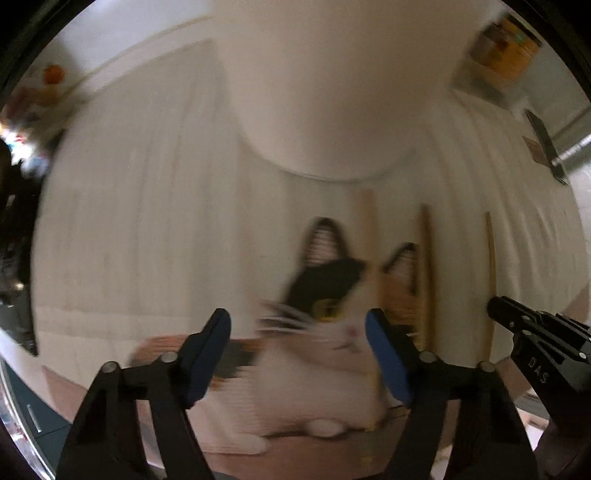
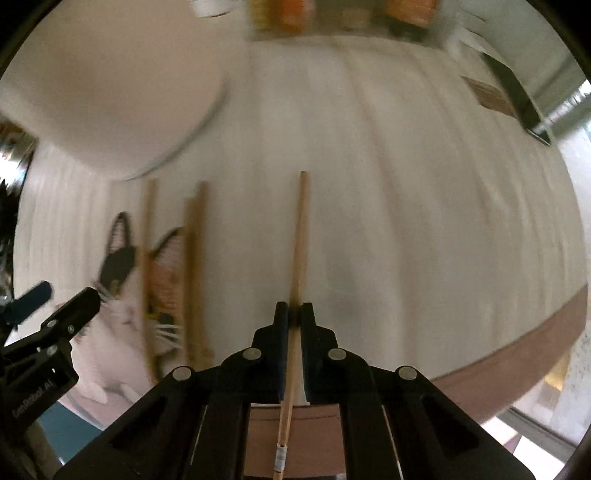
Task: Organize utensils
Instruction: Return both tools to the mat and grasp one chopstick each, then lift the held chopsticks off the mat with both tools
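My right gripper (image 2: 294, 314) points down at the table and is shut on a single wooden chopstick (image 2: 300, 240), which lies lengthwise on the white ribbed mat (image 2: 406, 221). Two more chopsticks (image 2: 147, 258) (image 2: 195, 266) lie side by side to its left, across a cat picture (image 2: 118, 317) printed on the mat. My left gripper (image 1: 299, 354) hangs open over that cat picture (image 1: 325, 288), with only the mat between its blue pads (image 1: 210, 354). One chopstick (image 1: 367, 229) runs past the left gripper's right finger. The right gripper's tip (image 1: 496, 308) shows at the right edge.
A large white round dish (image 1: 314, 92) fills the far side of the mat. A black-handled knife (image 2: 517, 99) lies at the far right beside a small brown card. Blurred jars (image 2: 332, 14) stand at the back. The brown table edge (image 2: 517, 354) curves along the near right.
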Demonstrator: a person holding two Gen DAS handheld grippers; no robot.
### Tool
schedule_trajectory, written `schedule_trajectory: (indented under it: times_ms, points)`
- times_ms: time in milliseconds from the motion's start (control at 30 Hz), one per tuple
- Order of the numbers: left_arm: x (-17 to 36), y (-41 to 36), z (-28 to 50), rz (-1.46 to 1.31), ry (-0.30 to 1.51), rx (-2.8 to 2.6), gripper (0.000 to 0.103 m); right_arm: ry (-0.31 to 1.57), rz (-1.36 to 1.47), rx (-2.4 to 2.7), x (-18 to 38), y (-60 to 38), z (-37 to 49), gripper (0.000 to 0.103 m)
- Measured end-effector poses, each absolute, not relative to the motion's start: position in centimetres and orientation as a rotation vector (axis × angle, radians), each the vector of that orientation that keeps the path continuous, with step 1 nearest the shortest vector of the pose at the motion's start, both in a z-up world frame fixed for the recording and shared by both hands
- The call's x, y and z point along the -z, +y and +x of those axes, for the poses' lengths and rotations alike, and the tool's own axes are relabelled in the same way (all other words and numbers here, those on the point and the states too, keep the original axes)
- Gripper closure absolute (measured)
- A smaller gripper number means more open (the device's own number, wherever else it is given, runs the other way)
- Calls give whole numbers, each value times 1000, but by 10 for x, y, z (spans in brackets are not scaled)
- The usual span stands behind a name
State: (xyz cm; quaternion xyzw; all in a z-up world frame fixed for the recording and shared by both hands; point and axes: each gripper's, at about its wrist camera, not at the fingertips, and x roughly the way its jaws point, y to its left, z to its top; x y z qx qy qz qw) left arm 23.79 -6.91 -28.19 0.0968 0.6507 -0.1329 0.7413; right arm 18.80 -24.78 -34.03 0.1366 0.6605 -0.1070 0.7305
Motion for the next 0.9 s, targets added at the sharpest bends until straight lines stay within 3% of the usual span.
schedule_trajectory:
  times_ms: [67,133,167,267,633,900]
  points:
    - [286,-82,238,225,1441,318,41,1460,327,265,340,-269,180,97]
    - [291,-96,236,265,1448,338,54,1468,357,274,339,-285,174,97]
    - [294,-100,234,286,1454,339,71,1471,379,271,340,-292,172,97]
    - [304,-99,228,308,1446,328,96,1485,405,267,341,-305,166,97]
    - [353,-24,214,184,1499,184,98,1503,375,157,337,-266,168,96]
    - [375,-27,200,170,1492,178,98,1539,268,121,333,-249,175,96]
